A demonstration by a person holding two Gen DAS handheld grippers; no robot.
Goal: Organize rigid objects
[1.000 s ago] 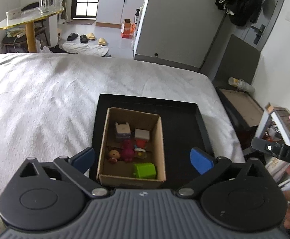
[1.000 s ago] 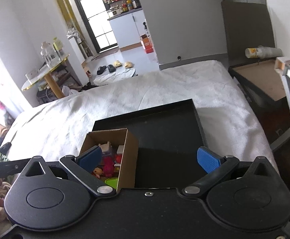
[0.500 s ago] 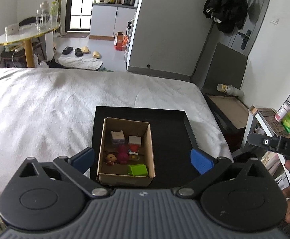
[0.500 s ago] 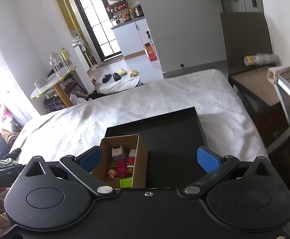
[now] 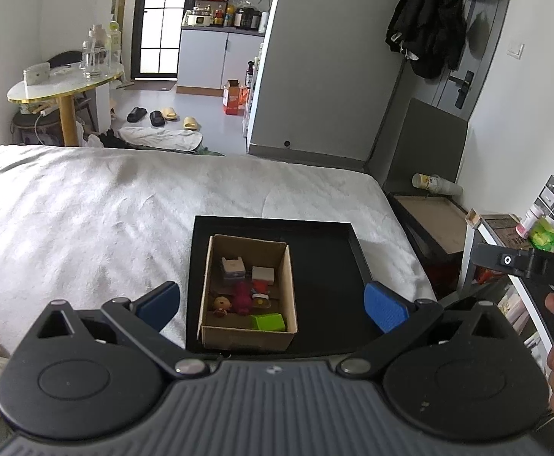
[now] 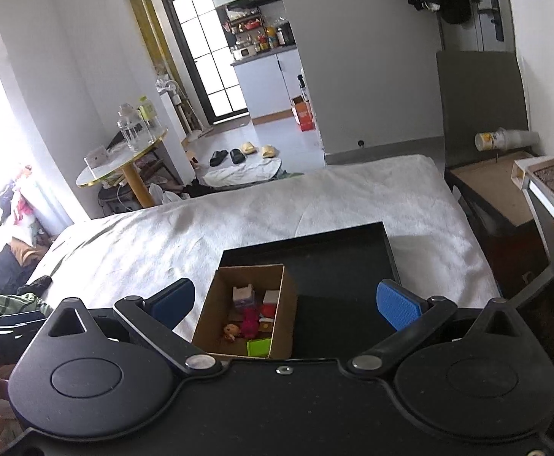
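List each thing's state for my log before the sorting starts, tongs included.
Left tongs: open, empty.
Right tongs: open, empty.
Brown cardboard box: open-topped, upright on the tray, holding small toys.
Black rectangular tray: flat on the bed, right part bare.
Green plastic block: in the box's near right corner.

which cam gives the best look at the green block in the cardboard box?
Left wrist. It looks almost straight into the cardboard box, so the green block shows its top and a side face. The right wrist view is more oblique, with the block low at the near wall, just above the claw body.
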